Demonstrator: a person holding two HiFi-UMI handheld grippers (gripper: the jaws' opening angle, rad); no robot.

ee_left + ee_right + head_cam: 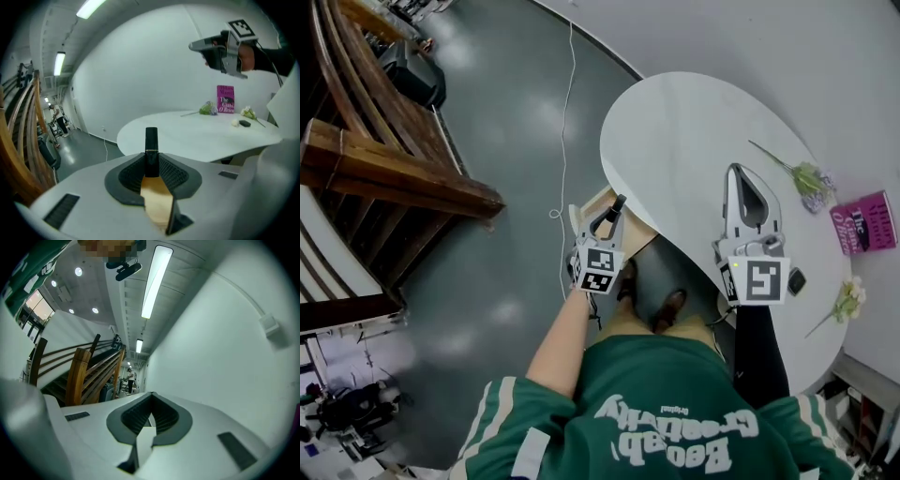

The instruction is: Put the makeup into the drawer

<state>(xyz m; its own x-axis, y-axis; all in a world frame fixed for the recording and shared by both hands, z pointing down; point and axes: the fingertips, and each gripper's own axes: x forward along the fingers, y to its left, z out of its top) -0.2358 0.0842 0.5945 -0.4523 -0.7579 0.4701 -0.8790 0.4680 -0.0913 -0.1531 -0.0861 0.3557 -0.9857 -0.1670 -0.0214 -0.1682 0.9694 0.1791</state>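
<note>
A slim black makeup tube (151,149) stands upright between the jaws of my left gripper (152,161), which is shut on it. In the head view this left gripper (617,208) hangs just off the table's near left edge, over an open wooden drawer (643,234). The drawer's wood (158,206) shows below through the gap under the jaws. My right gripper (738,173) hovers over the white table (684,122) with its jaws together and nothing in them. It also appears high at the right as the right gripper (197,46).
On the table's far side lie a pink book (865,222), two flower sprigs (808,178), (847,300) and a small black item (796,280). A wooden staircase (384,141) stands at the left. A white cable (565,112) trails over the grey floor.
</note>
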